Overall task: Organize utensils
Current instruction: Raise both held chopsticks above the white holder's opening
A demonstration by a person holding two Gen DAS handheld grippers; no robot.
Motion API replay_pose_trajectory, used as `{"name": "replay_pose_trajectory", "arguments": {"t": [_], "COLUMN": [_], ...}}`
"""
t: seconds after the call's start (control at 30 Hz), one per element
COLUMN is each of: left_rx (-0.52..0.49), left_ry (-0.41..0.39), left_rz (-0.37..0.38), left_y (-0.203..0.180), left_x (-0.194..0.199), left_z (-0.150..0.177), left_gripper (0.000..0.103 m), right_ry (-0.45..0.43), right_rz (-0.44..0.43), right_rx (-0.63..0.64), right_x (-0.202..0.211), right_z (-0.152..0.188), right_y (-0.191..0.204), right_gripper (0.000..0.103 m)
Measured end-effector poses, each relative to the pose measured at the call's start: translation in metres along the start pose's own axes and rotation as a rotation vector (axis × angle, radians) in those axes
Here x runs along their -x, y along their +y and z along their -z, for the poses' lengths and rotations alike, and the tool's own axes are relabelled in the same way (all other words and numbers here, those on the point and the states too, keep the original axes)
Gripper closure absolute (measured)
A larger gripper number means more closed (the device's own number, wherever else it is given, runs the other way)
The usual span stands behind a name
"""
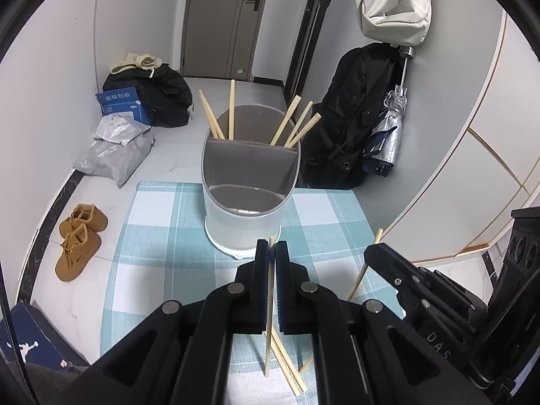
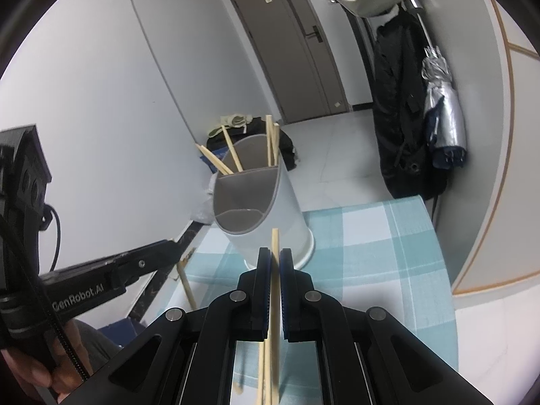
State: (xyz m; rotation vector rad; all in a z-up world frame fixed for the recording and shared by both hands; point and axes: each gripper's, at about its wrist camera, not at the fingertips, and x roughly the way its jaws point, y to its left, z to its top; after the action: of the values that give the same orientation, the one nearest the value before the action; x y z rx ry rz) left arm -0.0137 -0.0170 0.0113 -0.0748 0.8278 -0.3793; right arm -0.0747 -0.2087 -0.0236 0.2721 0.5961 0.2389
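On the floor at the far left lie a pair of tan shoes (image 1: 79, 239), with a grey plastic bag (image 1: 113, 150) and a blue box (image 1: 123, 104) behind them near the wall. The tabletop (image 1: 162, 233) carries a checked teal-and-white cloth, and at its far edge stands the white utensil holder (image 1: 248, 195), divided in two: its rear compartment holds several wooden chopsticks (image 1: 293, 125) leaning outward left and right, while nothing shows in the front compartment. Just in front of the holder's base, the left tool (image 1: 272, 249) is closed on a single chopstick (image 1: 270, 303), which runs lengthwise between the pads, its upper end poking just past the tips towards the holder and its lower end hanging free above the cloth. Beneath it, a few loose chopsticks (image 1: 287, 364) lie on the tabletop. To the right, the right tool (image 2: 275, 256) is likewise clamped, gripping its own chopstick (image 2: 275, 283), which sticks up beyond the tips in front of the holder's lower wall; seen from the left wrist, that stick slants from above the tool down towards the cloth. Farther right, a black coat (image 1: 357, 118) and a folded silver umbrella (image 1: 388, 135) hang by the wall.
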Motion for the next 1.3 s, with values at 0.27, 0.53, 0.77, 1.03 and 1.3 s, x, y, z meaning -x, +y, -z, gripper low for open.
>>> {"name": "replay_pose_trajectory", "arguments": {"t": [0.27,0.53,0.77,1.03,1.3], "left_rx": [0.001,-0.010,-0.018,-0.021,-0.012], "left_ry": [0.018,0.016,0.023,0.011,-0.015], "left_rz": [0.035,0.051,0.076,0.125,0.152], "left_y": [0.009,0.010,0.005,-0.003,-0.008], "left_x": [-0.001,0.003,0.001,0.008,0.019], "left_z": [-0.011,-0.030,-0.042,-0.066,-0.094], "left_gripper": [0.102,0.102,0.102,0.102,0.102], "right_ry": [0.008,-0.028,-0.028,-0.047,-0.095], "right_rz": [0.003,0.003,0.000,-0.018,-0.029], "right_rx": [-0.032,-0.011,-0.013,-0.012,0.007], "right_x": [-0.009,-0.013,-0.025,-0.023,-0.013], "right_z": [-0.004,-0.024,-0.037,-0.056,-0.088], "right_y": [0.001,0.011,0.010,0.011,0.012], "right_gripper": [0.099,0.099,0.099,0.099,0.099]}}
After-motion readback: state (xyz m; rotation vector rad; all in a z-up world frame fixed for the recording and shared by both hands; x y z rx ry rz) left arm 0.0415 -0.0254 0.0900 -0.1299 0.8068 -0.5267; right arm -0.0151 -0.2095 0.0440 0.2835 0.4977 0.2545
